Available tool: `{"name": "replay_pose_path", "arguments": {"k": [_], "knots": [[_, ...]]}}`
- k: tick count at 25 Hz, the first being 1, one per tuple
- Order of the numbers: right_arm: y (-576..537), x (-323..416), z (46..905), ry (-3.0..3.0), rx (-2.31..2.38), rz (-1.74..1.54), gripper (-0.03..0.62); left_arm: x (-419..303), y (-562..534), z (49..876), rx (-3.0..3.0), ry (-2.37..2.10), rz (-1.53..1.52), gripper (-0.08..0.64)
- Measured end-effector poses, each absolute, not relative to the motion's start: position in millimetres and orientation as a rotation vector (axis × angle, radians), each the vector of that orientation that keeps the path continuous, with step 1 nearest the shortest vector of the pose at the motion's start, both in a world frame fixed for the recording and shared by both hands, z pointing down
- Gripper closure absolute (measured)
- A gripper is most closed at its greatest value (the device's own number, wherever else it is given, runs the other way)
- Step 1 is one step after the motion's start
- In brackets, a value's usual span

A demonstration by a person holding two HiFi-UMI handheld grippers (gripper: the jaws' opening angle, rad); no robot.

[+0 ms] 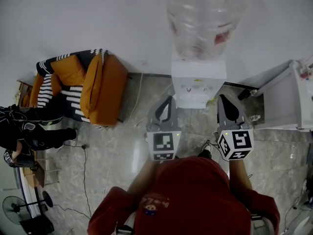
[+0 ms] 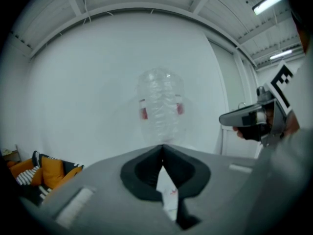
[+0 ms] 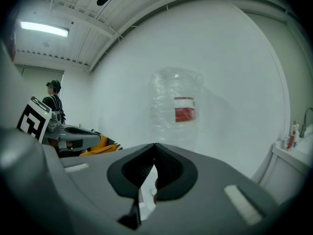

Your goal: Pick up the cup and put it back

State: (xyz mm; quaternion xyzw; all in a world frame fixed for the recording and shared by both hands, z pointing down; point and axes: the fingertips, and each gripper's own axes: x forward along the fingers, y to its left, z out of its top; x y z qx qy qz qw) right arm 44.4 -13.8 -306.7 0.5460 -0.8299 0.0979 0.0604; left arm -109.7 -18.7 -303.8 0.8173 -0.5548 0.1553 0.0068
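White wall (image 1: pixel 73 13) and grey marbled floor (image 1: pixel 117 151) frame the scene, and the water dispenser (image 1: pixel 198 82) stands against that wall with a big clear bottle (image 1: pixel 203 18) upended on top of it. Left of the dispenser sits an orange armchair (image 1: pixel 93 87) with striped cushions, and to the dispenser's right stands a white cabinet (image 1: pixel 281 102).

Both tools point at the dispenser, one to each side of its front. The left gripper (image 1: pixel 168 99) reaches toward the dispenser's left lower corner and the right gripper (image 1: pixel 224 98) toward its right lower corner. They are level with one another, so neither looks nearer.

In its own view the left gripper (image 2: pixel 162 147) has its jaws pressed together at the tips, with nothing between them and only the white dispenser showing through the notch below. The right gripper (image 3: pixel 154 145) looks the same, jaws closed tip to tip and empty.

No cup can be made out in any view. If it stands at the dispenser's taps, it lies straight ahead and between the two grippers, probably upright. Either hand would first have to spread its jaws before going in
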Motion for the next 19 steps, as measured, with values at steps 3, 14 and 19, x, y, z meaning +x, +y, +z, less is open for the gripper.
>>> {"name": "replay_pose_path", "arguments": {"k": [3, 14, 19], "knots": [[-15, 46, -305, -2.501, 1.653, 0.295, 0.594, -110, -19, -302, 2.556, -1.736, 0.485, 0.561], [-10, 54, -298, -2.497, 1.653, 0.314, 0.594, -98, -15, -302, 2.577, -1.709, 0.449, 0.561], [-10, 63, -300, -2.502, 1.654, 0.316, 0.594, -86, -16, -305, 2.591, -1.700, 0.448, 0.561]]}}
